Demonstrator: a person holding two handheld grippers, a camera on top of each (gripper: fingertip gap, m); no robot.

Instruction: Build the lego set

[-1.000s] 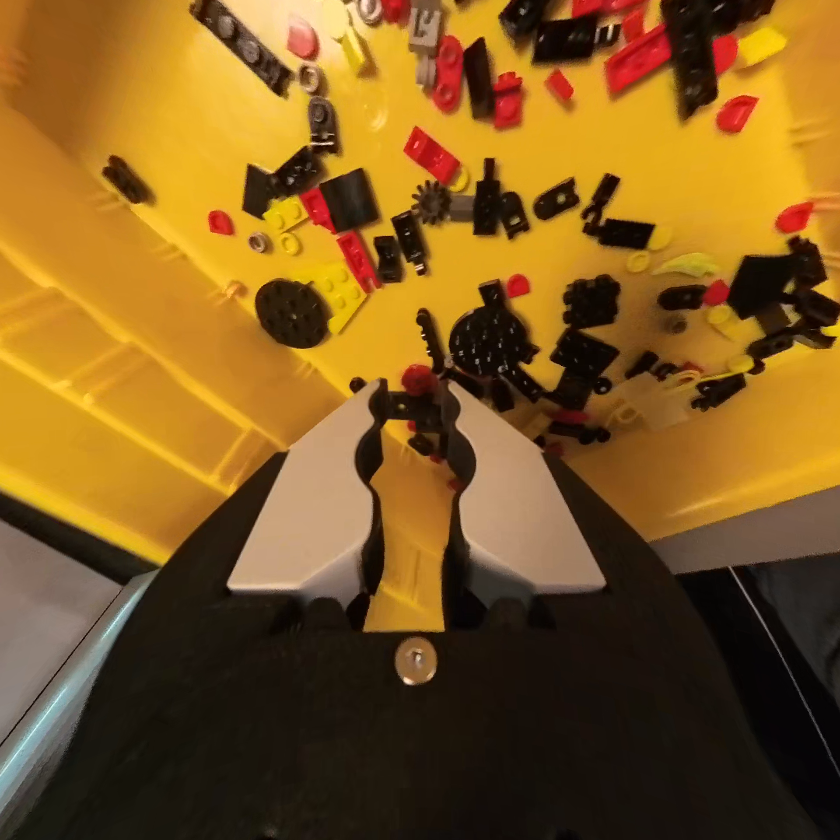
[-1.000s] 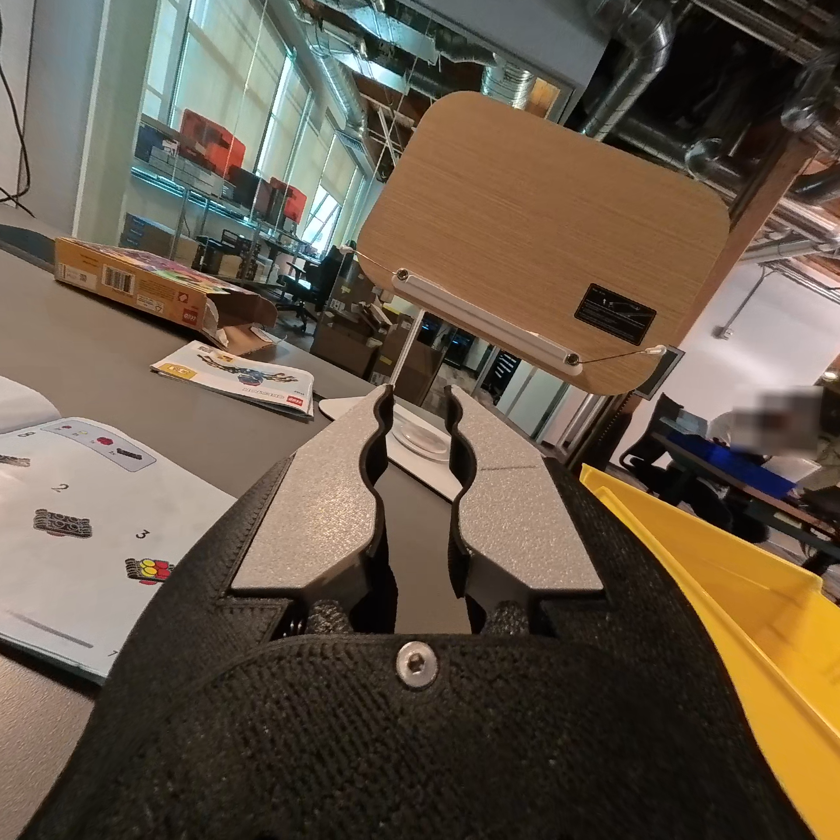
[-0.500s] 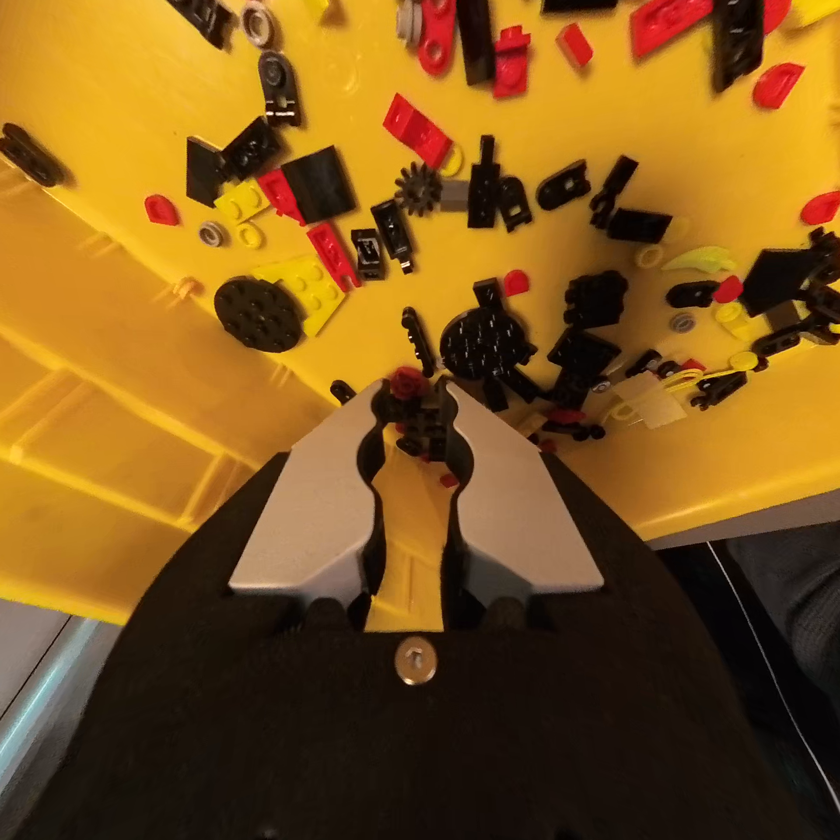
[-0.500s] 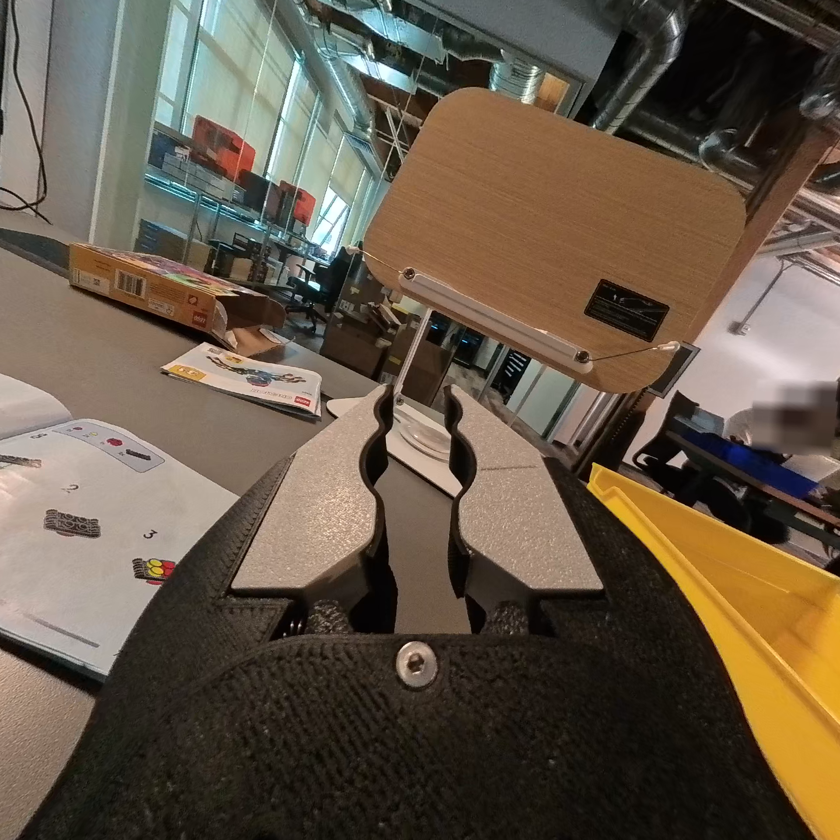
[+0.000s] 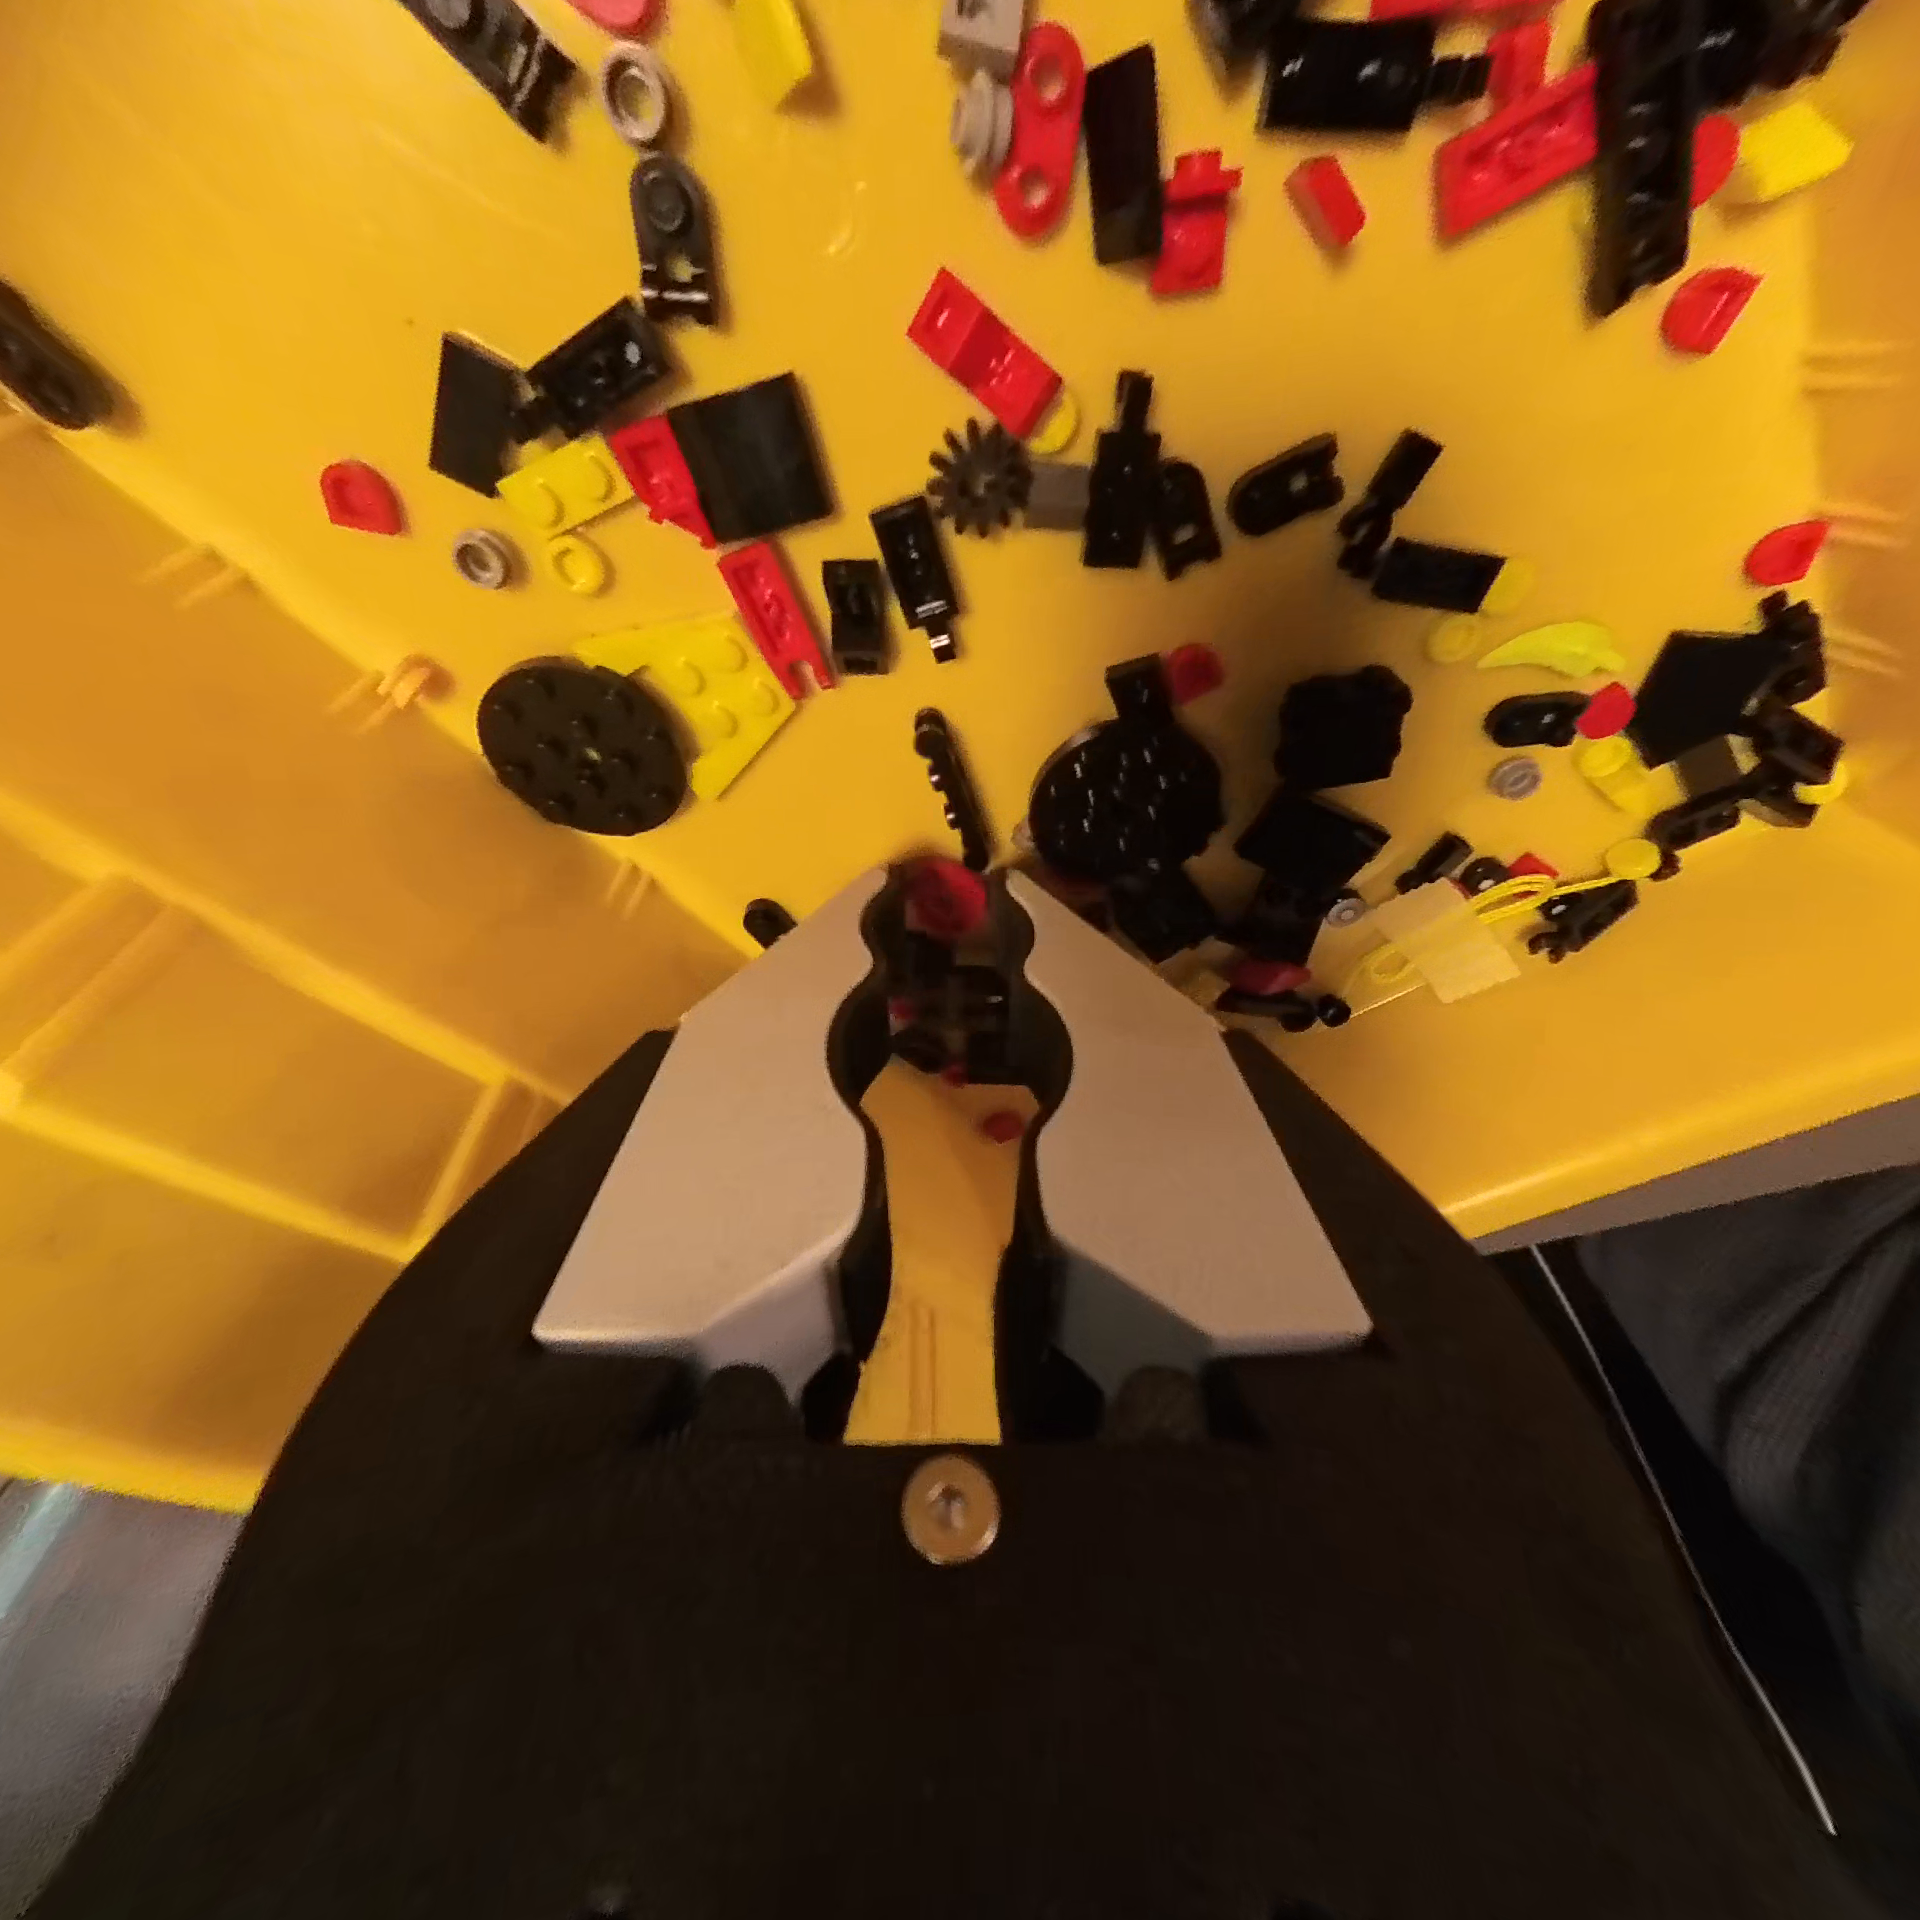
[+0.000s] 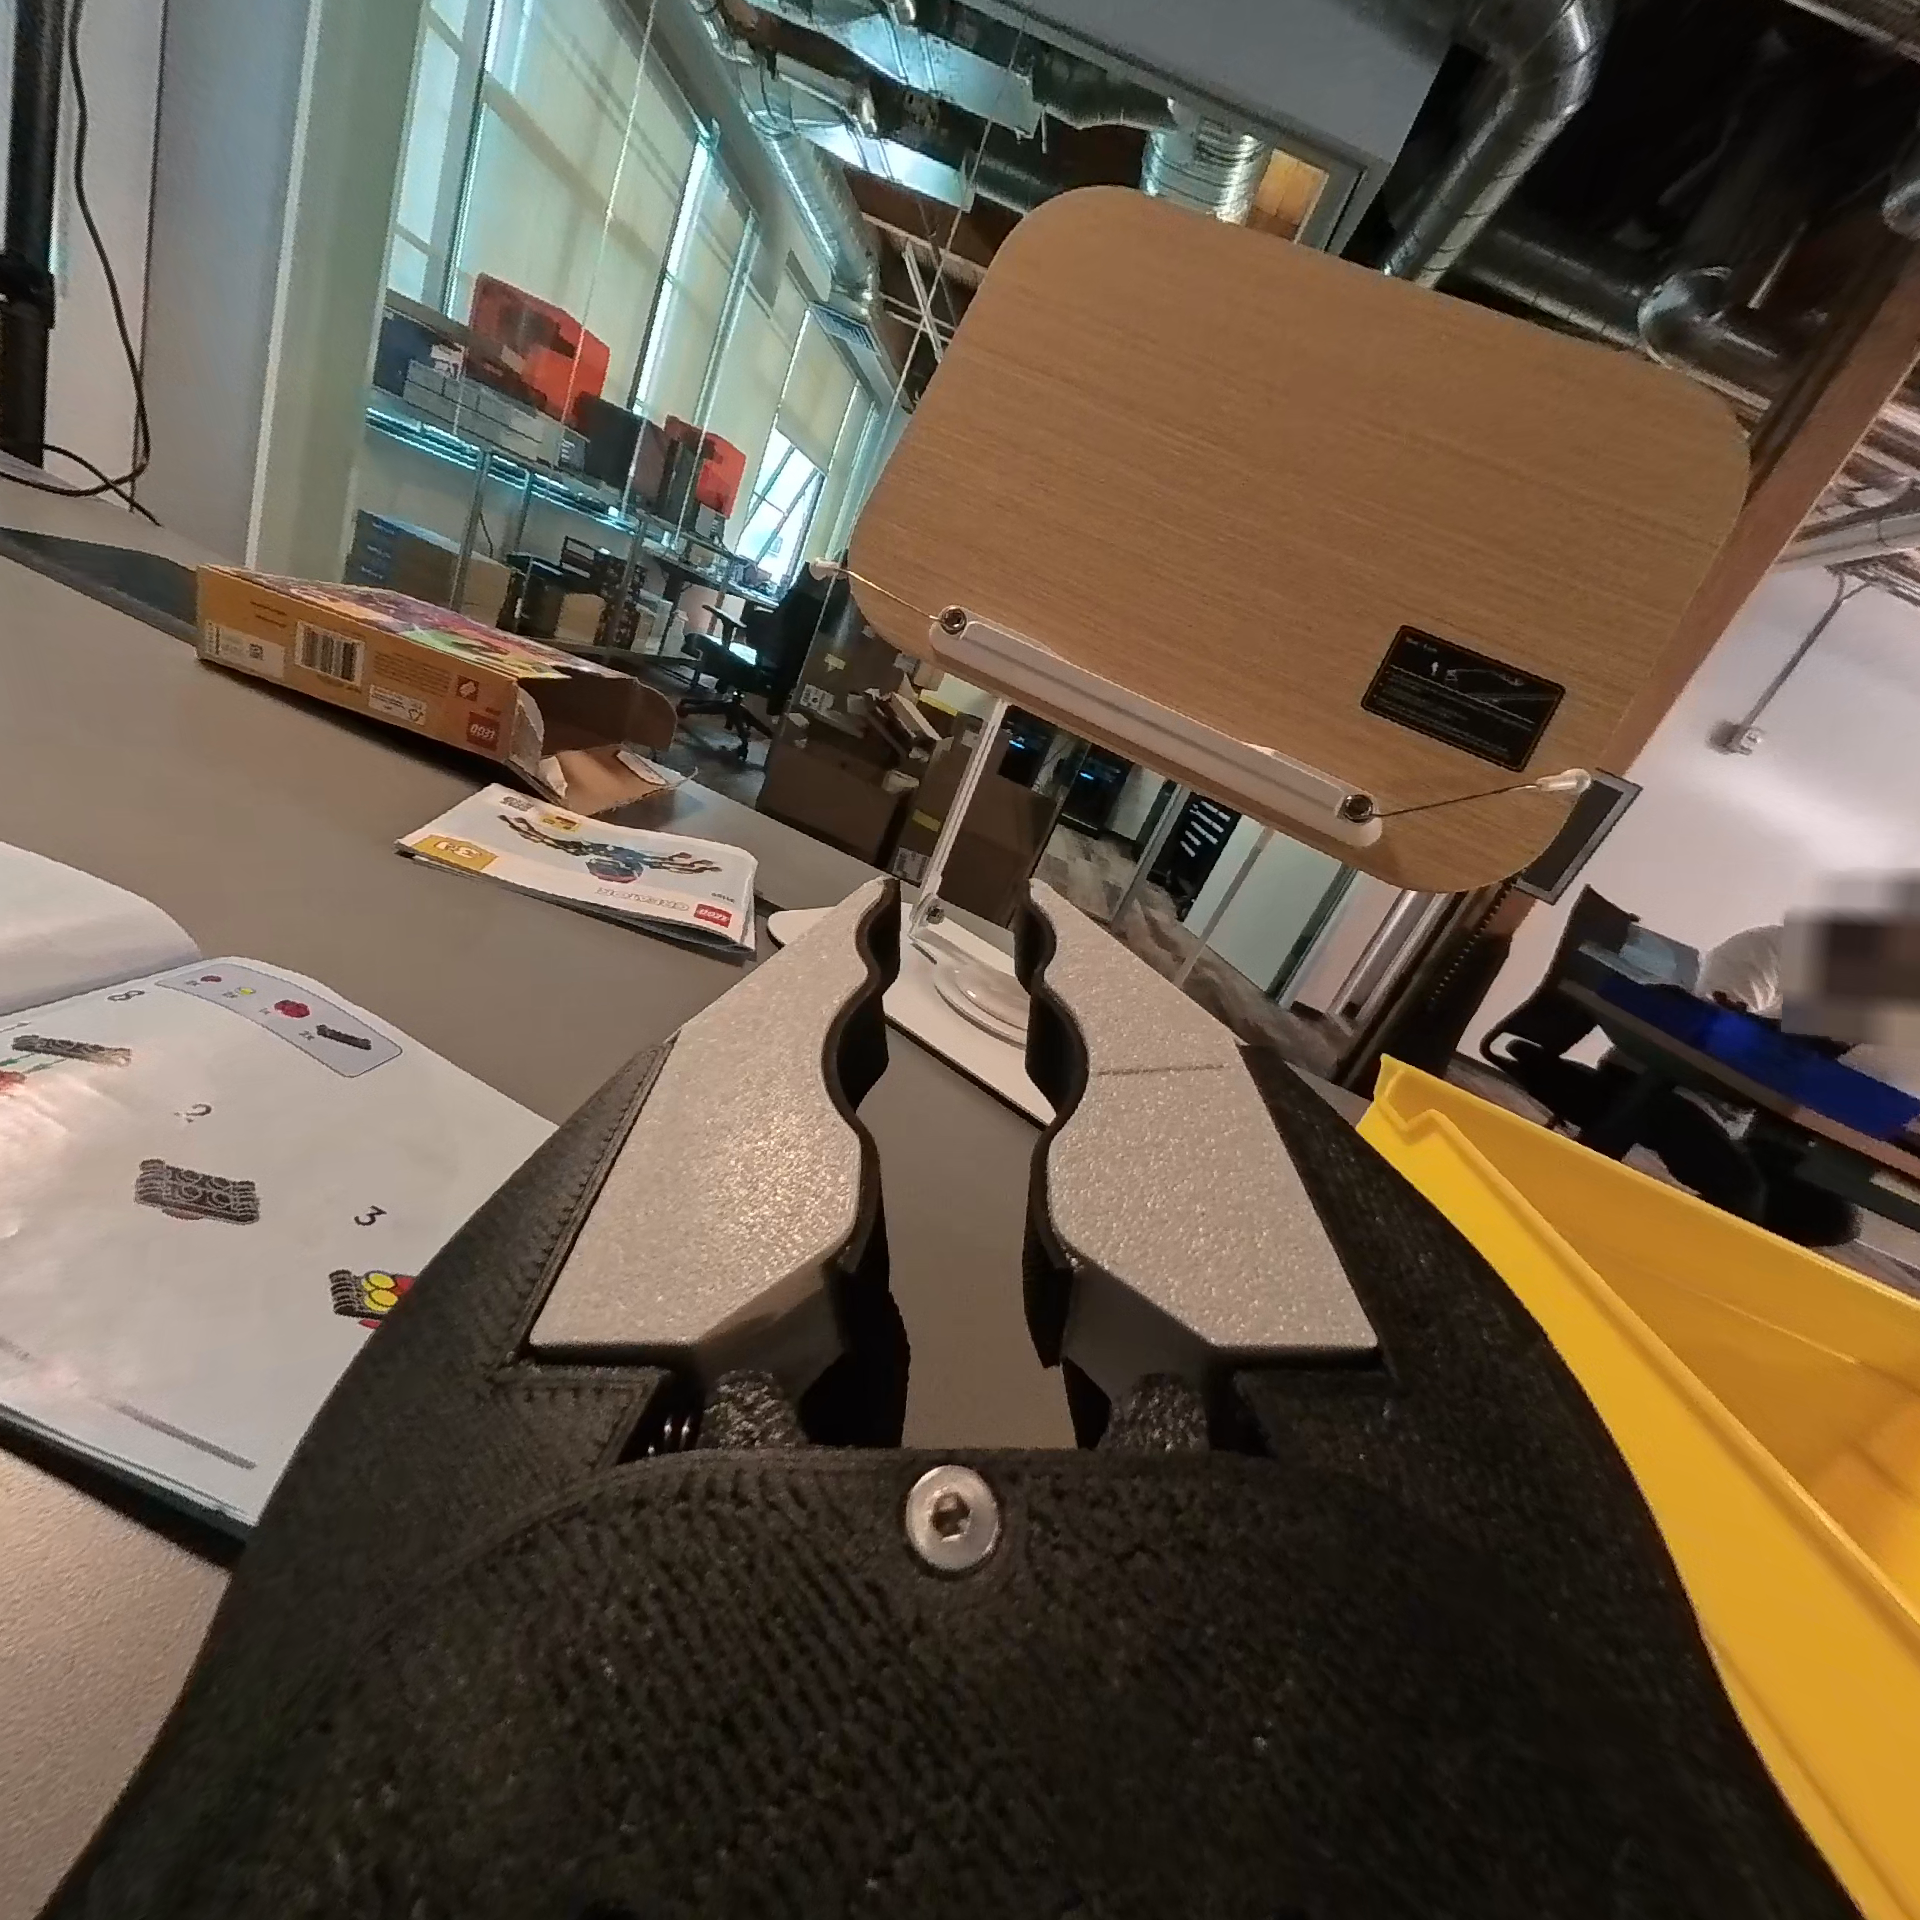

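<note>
My left gripper (image 5: 948,894) is shut on a small black and red lego assembly (image 5: 951,971) with a red round piece at its tip, held above the near edge of the yellow tray (image 5: 260,260). Many loose black, red and yellow lego pieces lie in the tray, among them a black round plate (image 5: 584,746) and a yellow wedge plate (image 5: 717,686). My right gripper (image 6: 956,904) is open and empty above the dark table (image 6: 208,790), with the open instruction booklet (image 6: 177,1174) at its left.
A wooden book stand (image 6: 1288,623) on a white base stands ahead of the right gripper. A second booklet (image 6: 582,862) and an opened cardboard box (image 6: 395,665) lie farther back on the left. The yellow tray's wall (image 6: 1683,1351) is at the right. Tip to tip, the grippers are about 60 cm apart. The black round plate (image 5: 584,746) is about 6 cm from my left fingertips.
The left gripper, still holding the assembly, has shifted over the tray, so the pieces have slid across the view. The right gripper has tilted a little; its jaws are unchanged.
</note>
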